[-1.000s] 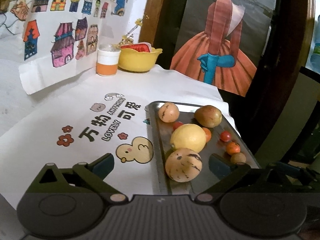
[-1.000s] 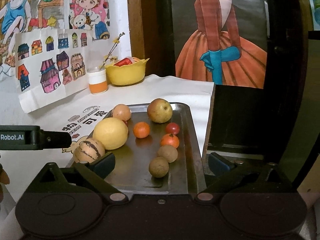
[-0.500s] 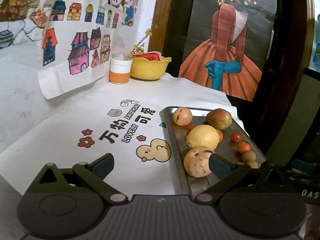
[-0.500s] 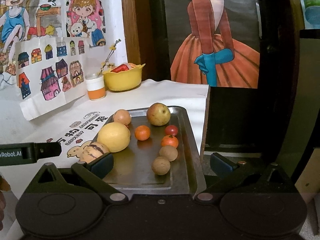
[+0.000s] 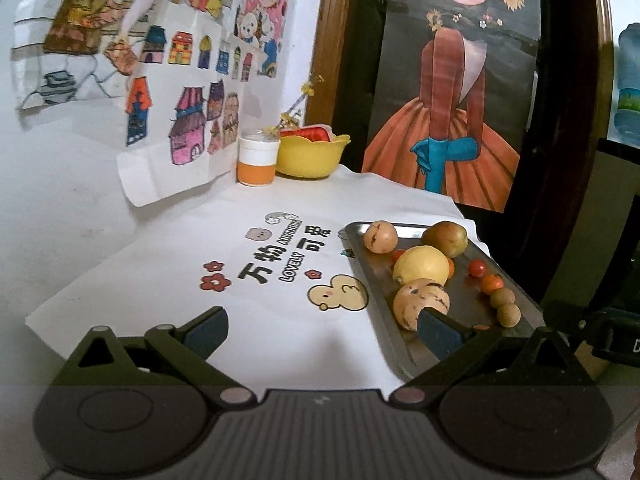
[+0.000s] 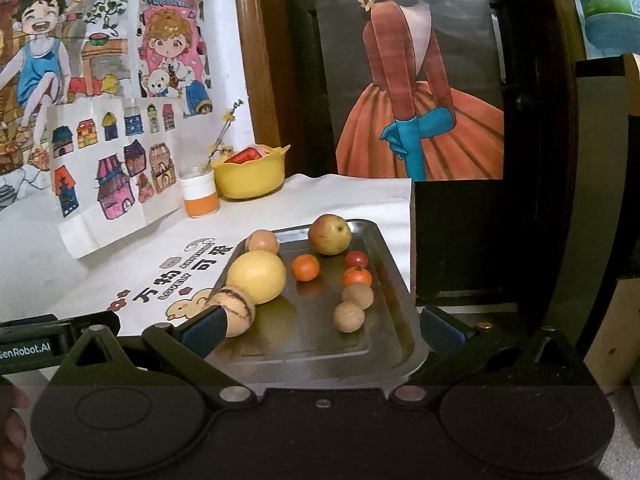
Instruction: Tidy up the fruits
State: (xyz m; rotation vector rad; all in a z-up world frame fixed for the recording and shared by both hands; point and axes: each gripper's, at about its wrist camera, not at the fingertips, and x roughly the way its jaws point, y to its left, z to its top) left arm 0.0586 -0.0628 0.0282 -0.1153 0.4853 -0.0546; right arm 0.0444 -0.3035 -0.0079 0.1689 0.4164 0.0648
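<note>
While both grippers hang low at the desk's near edge, the left gripper (image 5: 322, 332) gapes wide and empty over the printed white cloth (image 5: 256, 300), its blue-padded right finger just in front of a mottled, striped round fruit (image 5: 420, 302). Likewise spread and holding nothing, the right gripper (image 6: 320, 330) straddles the shiny metal tray (image 6: 384, 336) at the desk's right edge. On it lie a smooth yellow citrus (image 6: 258, 276), small oranges, brown rough-skinned balls and a russet pear (image 6: 330, 234).
</note>
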